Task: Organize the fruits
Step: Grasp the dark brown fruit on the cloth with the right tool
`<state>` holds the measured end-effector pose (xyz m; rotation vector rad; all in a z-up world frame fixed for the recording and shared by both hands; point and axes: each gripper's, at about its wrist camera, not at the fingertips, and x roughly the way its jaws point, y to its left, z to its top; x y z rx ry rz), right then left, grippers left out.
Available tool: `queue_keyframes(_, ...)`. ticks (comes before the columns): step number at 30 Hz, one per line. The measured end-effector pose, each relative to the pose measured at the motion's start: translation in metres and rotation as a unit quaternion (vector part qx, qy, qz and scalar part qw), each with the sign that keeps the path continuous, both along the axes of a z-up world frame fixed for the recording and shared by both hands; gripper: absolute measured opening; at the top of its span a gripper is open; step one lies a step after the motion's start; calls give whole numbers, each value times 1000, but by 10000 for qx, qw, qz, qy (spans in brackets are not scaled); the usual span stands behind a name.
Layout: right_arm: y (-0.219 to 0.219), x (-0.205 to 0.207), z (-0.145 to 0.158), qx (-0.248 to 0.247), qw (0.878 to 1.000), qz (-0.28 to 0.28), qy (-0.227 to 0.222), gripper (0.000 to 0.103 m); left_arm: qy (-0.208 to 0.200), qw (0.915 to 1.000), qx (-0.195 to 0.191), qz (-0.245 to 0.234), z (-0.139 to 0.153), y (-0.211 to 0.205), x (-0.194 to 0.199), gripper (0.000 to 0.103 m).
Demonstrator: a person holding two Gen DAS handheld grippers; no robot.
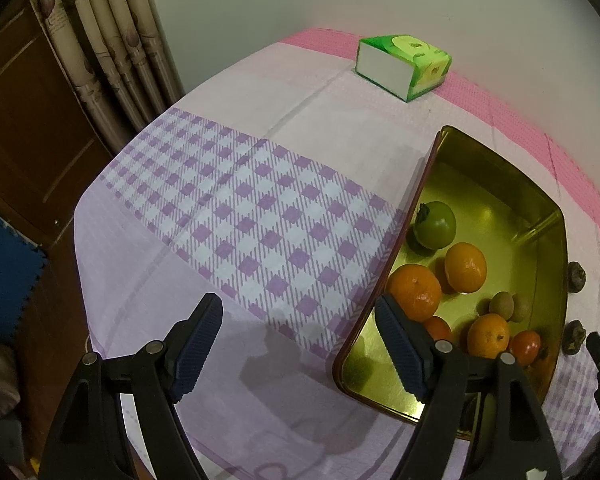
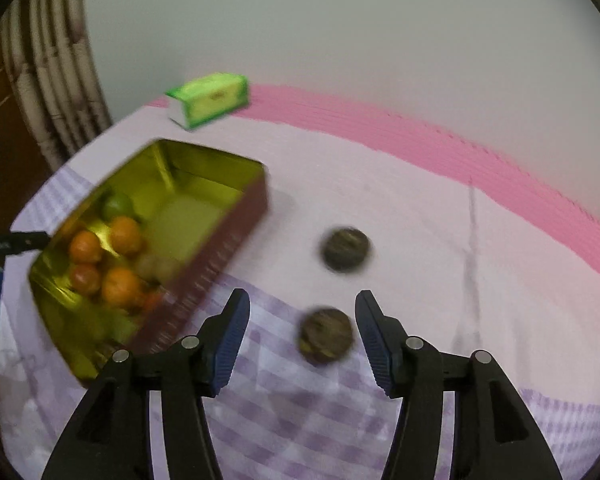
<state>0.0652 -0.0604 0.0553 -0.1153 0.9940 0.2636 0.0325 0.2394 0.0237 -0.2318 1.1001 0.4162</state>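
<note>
Two dark round fruits lie on the checked tablecloth [image 2: 300,420] outside the gold tin [image 2: 204,160], well apart from its long red wall; the nearer fruit [image 2: 326,335] sits between the spread, empty fingers of the right gripper [image 2: 303,332], the farther fruit [image 2: 346,249] beyond it. Both look small, firm and apt to roll, so a pinch across the middle suits. Open cloth surrounds them. Over the tin's opposite side, the left gripper [image 1: 300,344] hangs open, holding nothing.
</note>
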Motion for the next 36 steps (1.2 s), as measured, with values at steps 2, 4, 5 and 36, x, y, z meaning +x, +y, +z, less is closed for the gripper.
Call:
queue_keyframes(2, -8, 0, -7, 33, 9999, -63, 98, 56, -1, 10000, -4, -4, 0, 0, 0, 76)
queue_keyframes(4, -12, 2, -14, 51, 9997, -92, 200, 56, -5, 10000, 0, -2, 0, 0, 0, 76)
queue_keyframes(5, -12, 4, -17, 57, 9997, -99, 230, 56, -3, 10000, 7, -6, 0, 0, 0, 76)
queue_keyframes(36, -55, 33, -55, -158, 9978, -645, 46, 42, -323, 9947, 750, -620, 13, -33, 7, 76)
